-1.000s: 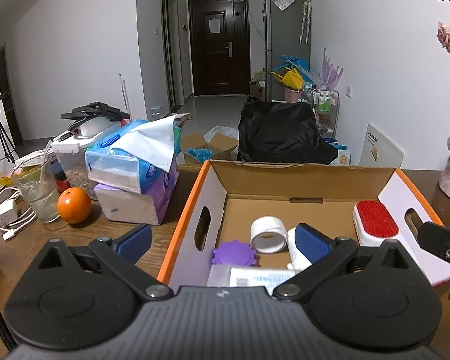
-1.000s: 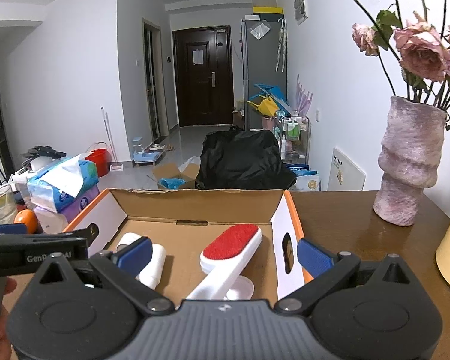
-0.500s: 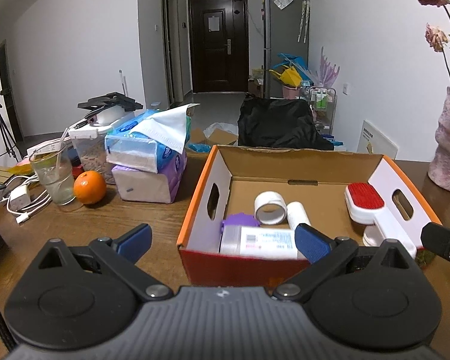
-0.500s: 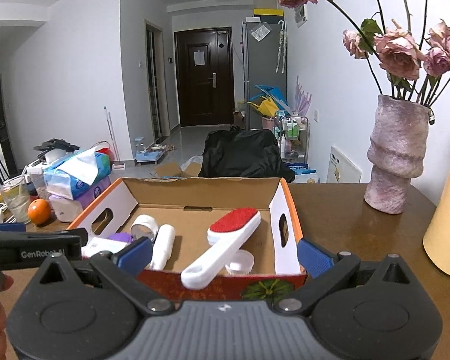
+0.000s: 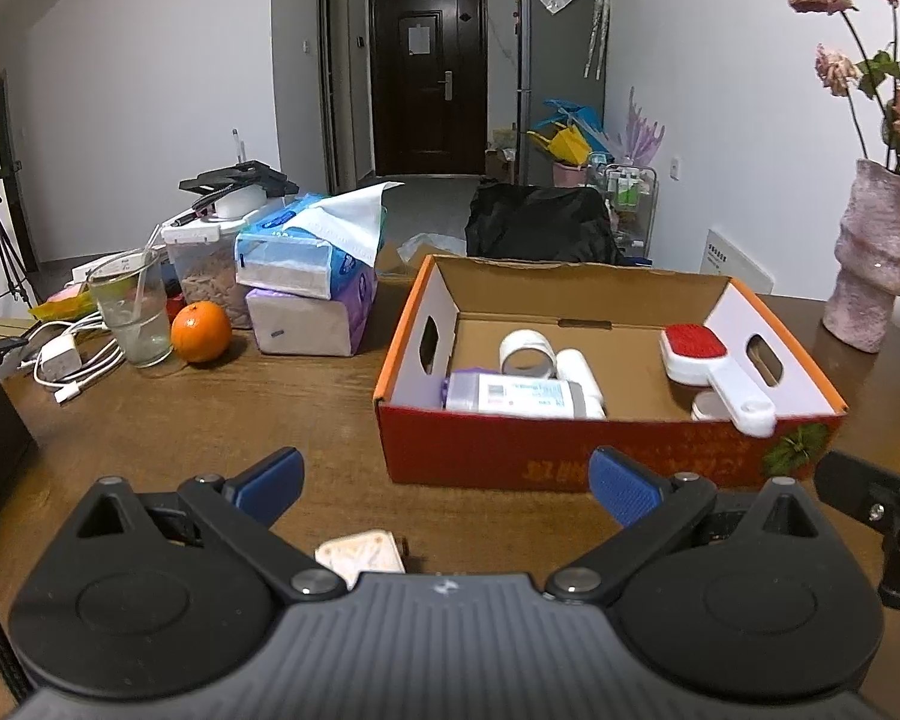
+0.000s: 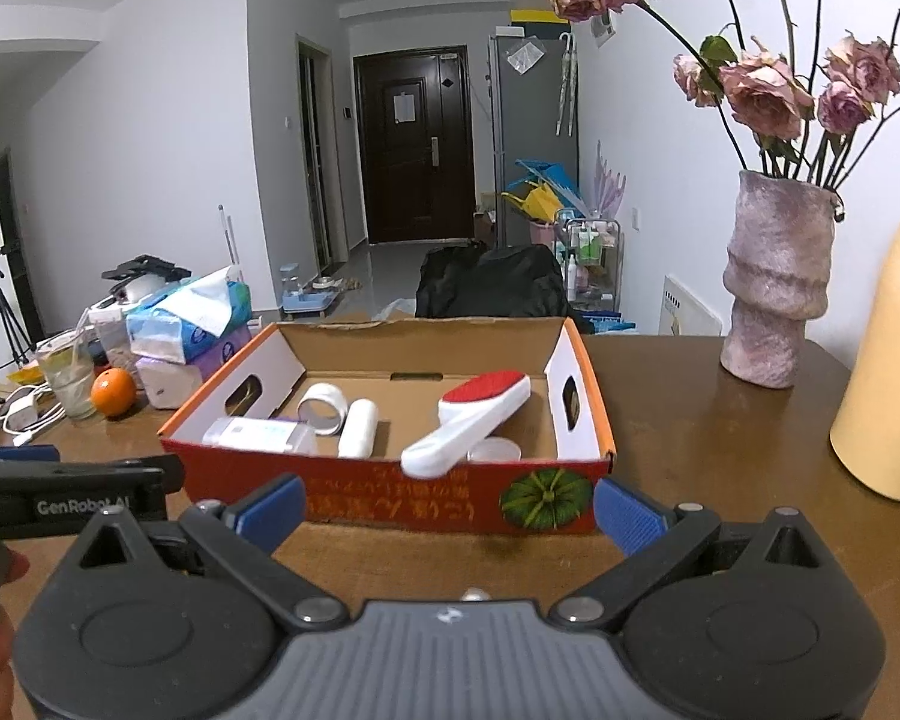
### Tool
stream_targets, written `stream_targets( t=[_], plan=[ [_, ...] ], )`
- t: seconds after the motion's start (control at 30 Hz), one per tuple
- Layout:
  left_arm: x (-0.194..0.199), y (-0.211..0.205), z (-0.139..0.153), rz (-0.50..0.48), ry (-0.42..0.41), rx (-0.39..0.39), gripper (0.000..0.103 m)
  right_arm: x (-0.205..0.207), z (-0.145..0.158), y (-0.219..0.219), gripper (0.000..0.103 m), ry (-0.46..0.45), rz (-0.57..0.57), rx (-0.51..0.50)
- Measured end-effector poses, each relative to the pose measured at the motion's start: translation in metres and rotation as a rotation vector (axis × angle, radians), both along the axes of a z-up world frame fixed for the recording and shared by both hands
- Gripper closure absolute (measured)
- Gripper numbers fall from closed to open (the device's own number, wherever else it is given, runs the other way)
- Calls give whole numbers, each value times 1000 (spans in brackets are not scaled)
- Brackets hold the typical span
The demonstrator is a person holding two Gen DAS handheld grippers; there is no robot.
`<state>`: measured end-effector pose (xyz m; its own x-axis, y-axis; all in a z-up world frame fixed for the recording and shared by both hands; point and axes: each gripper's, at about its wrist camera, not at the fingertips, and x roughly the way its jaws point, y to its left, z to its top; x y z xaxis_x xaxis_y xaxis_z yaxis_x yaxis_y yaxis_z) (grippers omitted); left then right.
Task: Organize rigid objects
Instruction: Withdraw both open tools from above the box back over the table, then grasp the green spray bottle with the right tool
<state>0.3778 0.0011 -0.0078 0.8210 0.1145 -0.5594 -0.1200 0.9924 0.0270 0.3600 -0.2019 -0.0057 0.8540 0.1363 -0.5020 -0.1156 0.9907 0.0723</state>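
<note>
The cardboard box [image 5: 606, 450] sits on the bench [image 5: 210, 420], holding a lint brush [image 5: 714, 366] propped against its near wall, a tape roll [image 5: 528, 354], a white bottle [image 5: 579, 375] and a labelled packet [image 5: 510, 396]. Both the left hand-held gripper [image 5: 444, 480] and the right hand-held gripper [image 6: 447, 504] hover in front of the box, spread wide and empty.

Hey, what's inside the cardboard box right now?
In the cardboard box: a red-and-white brush, a tape roll, a white bottle and a labelled clear case. The brush partly covers a round lid.
</note>
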Motion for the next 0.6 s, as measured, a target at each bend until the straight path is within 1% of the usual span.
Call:
stream_targets(
  t=[0.13,0.27,0.37,0.6],
  plan=[
    [-18,-2,-4,-6,3,10,0,-15,-4,1,0,8,1,3],
    [-37,-2,-6,-3,-11,20,0,-28,-10,2,0,21,-8,7],
    [-46,1,-9,5,-6,7,0,-36,-14,3,0,25,-9,16],
    [-61,6,-13,20,-12,2,0,-49,-23,8,0,42,0,23]
  ],
)
